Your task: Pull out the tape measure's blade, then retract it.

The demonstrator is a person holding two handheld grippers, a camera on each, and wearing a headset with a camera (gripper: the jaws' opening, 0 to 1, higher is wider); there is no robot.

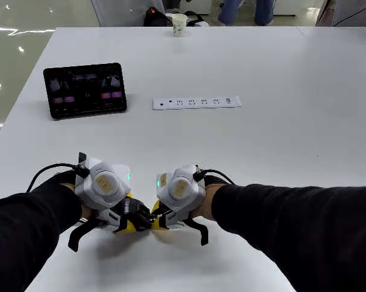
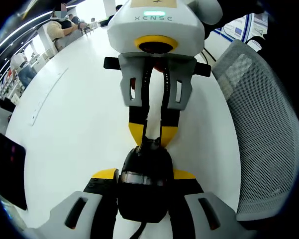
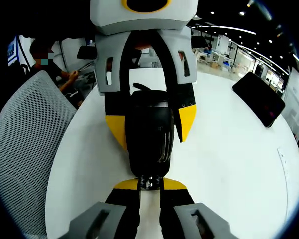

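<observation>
While left gripper [image 2: 144, 175] clamped the black tape measure [image 2: 142, 195], right gripper [image 3: 149, 186] pinched its blade tip [image 3: 149, 181] (plain in right gripper view), head view caught a tablet [image 1: 85, 90]

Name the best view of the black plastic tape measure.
Right gripper view: the black plastic tape measure lies whole ahead, between the left gripper's jaws. Left gripper view shows its near end; head view shows a sliver.

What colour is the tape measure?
Black. The tape measure shows best in the right gripper view.
</observation>
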